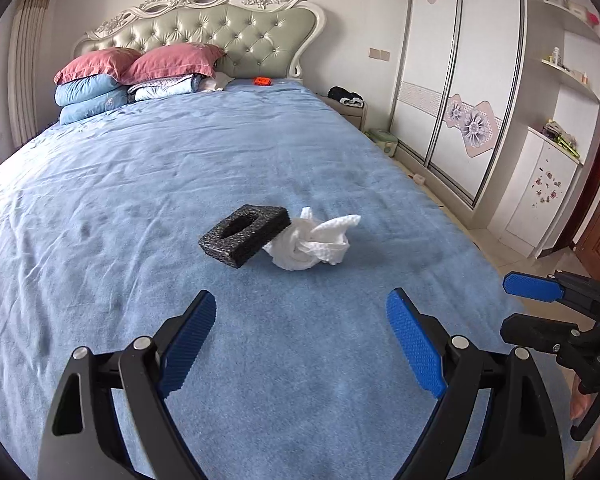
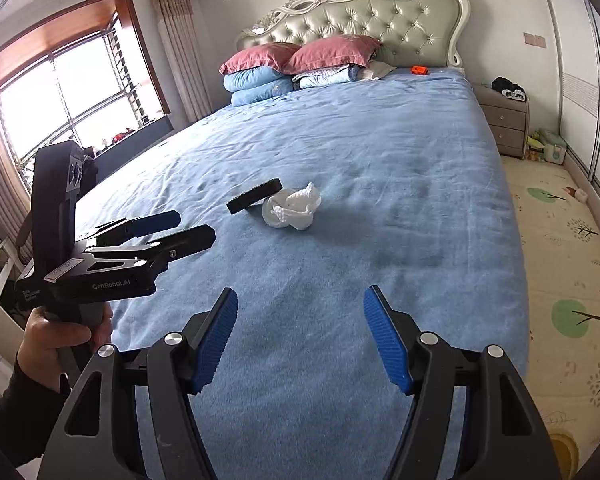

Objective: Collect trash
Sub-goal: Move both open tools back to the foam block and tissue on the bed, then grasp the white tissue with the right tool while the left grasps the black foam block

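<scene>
Left gripper (image 1: 301,308): blue-padded jaws spread wide, empty, above blue bedspread (image 1: 120,208).
Black foam block with oval hole (image 1: 245,235): mid-bed, one edge propped on the tissue.
Crumpled white paper tissue (image 1: 314,245): touching block's right side.
Right gripper (image 2: 300,306): jaws spread, holding nothing, well short of both.

left tongs (image 1: 301,304): black angular arms, blue ribbed pads on the inner faces, silver round pivot pins at the joints
right tongs (image 2: 300,300): same build, black frame with triangular cutouts, blue textured pads
left body seen from the right wrist: black housing, white "GenRobot.AI" lettering, small white label, tall black camera block on top
left hand (image 2: 60,330): wrapped round a black handle
sleeve (image 2: 16,396): dark, long
</scene>
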`<state>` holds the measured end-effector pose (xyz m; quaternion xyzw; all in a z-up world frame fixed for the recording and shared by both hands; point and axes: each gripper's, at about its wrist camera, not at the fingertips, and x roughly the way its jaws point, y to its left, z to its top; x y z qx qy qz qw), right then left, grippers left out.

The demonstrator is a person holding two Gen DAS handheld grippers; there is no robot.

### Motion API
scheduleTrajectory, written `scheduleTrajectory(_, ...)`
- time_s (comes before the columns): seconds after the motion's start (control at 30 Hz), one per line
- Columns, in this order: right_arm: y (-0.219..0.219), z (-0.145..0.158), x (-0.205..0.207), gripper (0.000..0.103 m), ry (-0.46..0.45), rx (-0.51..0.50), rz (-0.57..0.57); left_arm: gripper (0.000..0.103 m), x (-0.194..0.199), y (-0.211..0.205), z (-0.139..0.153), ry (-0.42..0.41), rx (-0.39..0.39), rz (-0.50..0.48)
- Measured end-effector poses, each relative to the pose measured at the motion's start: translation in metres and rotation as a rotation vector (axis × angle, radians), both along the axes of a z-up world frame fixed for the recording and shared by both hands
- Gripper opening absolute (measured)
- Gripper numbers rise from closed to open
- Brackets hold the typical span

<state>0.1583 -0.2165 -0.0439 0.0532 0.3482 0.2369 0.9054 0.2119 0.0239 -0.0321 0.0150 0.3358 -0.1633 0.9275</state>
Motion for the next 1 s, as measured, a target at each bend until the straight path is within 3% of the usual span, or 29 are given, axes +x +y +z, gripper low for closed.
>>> scheduleTrajectory(0.3,0.040,-0.012,0.057,0.064,0.018,-0.063,0.050,0.092,0.047,0.027,-0.005,0.019,0.036,-0.024)
scheduleTrajectory(0.5,0.055,-0.024,0.098,0.064,0.053,-0.089,0.068,0.094,0.071,0.045,-0.015,0.053,0.011,-0.036)
scheduleTrajectory(0.83,0.085,-0.040,0.153,0.064,0.113,-0.103,0.128,0.094,0.086,0.050,-0.030,0.092,-0.004,-0.046)
scheduleTrajectory(0.87,0.088,-0.042,0.156,0.060,0.119,-0.109,0.132,0.094,0.087,0.049,-0.030,0.089,0.004,-0.048)
scheduleTrajectory(0.9,0.090,-0.044,0.158,0.047,0.116,-0.110,0.133,0.094,0.087,0.048,-0.029,0.086,0.014,-0.052)
scheduleTrajectory(1.0,0.089,-0.043,0.155,0.027,0.107,-0.098,0.138,0.097,0.089,0.041,-0.029,0.073,0.039,-0.067)
